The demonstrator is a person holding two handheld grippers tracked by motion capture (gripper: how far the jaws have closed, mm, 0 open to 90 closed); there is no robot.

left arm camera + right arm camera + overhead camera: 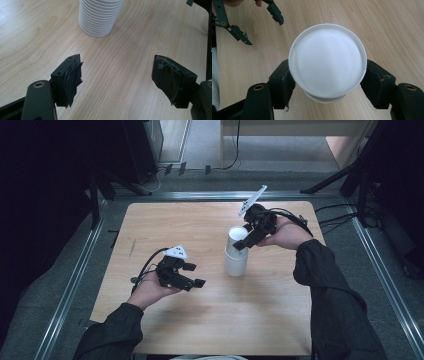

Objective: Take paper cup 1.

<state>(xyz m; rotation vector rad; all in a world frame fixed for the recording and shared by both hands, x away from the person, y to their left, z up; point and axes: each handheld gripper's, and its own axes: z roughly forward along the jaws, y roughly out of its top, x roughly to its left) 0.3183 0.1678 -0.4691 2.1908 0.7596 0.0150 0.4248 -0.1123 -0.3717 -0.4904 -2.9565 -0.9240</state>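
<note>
Gripping top cup (327, 62) of light, crushable stack (236, 257) at rim, 3 & 9 o'clock: right hand-held gripper (252, 231) clamped on it; left hand-held gripper (186, 274) w/ jaws apart over surface (200, 330).

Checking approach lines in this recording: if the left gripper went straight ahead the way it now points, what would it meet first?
Probably the stack of white cups: it stands ahead of the left gripper, slightly off the midline between its open jaws, with bare table between. Depth is unclear, so it might only graze the stack.
</note>
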